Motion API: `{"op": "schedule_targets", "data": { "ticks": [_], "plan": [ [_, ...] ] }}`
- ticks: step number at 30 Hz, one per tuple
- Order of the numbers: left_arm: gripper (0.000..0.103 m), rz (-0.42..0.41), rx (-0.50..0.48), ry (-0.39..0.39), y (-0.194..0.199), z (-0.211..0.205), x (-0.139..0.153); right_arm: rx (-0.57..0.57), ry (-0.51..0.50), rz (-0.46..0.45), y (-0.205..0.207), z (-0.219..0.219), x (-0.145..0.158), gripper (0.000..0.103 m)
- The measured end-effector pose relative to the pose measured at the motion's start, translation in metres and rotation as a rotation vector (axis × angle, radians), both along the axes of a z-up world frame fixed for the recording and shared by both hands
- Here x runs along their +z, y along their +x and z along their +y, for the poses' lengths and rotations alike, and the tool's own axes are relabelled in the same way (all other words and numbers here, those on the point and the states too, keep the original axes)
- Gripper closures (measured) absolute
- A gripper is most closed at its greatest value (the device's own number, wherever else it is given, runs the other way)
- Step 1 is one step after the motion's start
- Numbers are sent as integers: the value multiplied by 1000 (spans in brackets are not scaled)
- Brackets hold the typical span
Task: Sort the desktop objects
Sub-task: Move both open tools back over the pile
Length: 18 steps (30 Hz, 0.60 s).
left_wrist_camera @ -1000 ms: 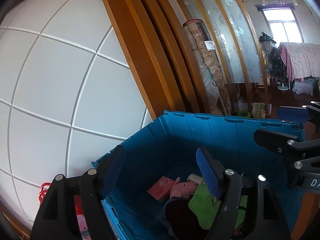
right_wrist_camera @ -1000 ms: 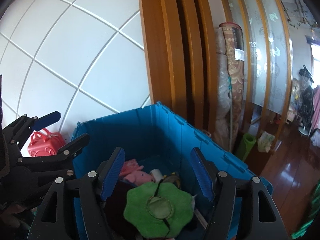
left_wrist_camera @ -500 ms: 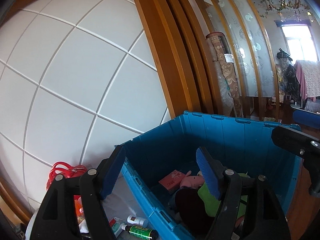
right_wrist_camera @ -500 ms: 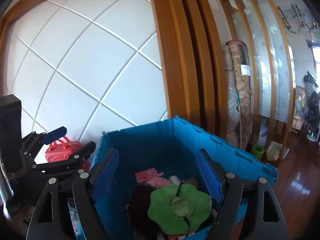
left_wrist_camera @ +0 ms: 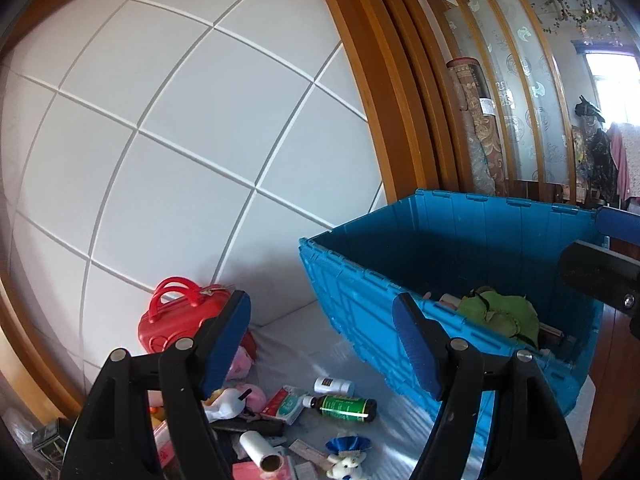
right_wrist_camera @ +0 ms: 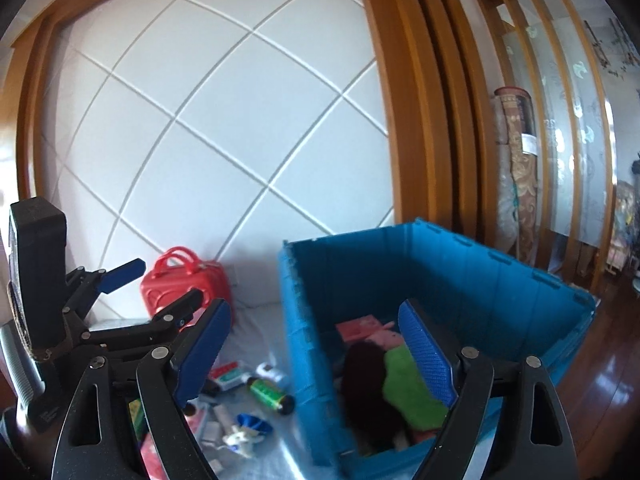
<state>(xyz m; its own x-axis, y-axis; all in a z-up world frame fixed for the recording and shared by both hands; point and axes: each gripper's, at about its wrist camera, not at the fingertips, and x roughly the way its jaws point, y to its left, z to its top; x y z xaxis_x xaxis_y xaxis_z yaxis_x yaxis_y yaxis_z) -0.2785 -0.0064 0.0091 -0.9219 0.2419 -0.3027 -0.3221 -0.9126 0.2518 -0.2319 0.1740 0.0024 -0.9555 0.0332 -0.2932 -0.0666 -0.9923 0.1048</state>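
Both claws empty, jaws spread wide. Left claw (left_wrist_camera: 322,344) hangs over the loose pile on the worktop (left_wrist_camera: 304,356), prob. lined up for the next pick. Right claw (right_wrist_camera: 316,350) straddles the near-left wall of the blue bin (right_wrist_camera: 500,276), w/ its right finger over the bin's inside.

Bin sits at 3 o'clock of the pile, against the wall, so drops are short. Already inside: green plush (right_wrist_camera: 412,384), pink toy (right_wrist_camera: 384,337), red card.

Still out: green bottle (left_wrist_camera: 346,408), white bottle (left_wrist_camera: 334,386), roll (left_wrist_camera: 262,448), blue bow toy (left_wrist_camera: 346,454). Red case (left_wrist_camera: 180,316) stands at 10 o'clock of the pile.

In the way: bin wall between pile and drop zone, and the two claws near each other.
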Motion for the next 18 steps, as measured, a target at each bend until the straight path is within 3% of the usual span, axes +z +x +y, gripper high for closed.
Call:
{"op": "schedule_targets", "data": {
  "ticks": [10,18],
  "plan": [
    [30,-35,89,-6,10,-111,-19,81,-11,-40,-4,-100,-18,16],
    [30,-57,170,24,13,-165,-32,139,15,-56,-7,-151,-29,15]
  ]
}}
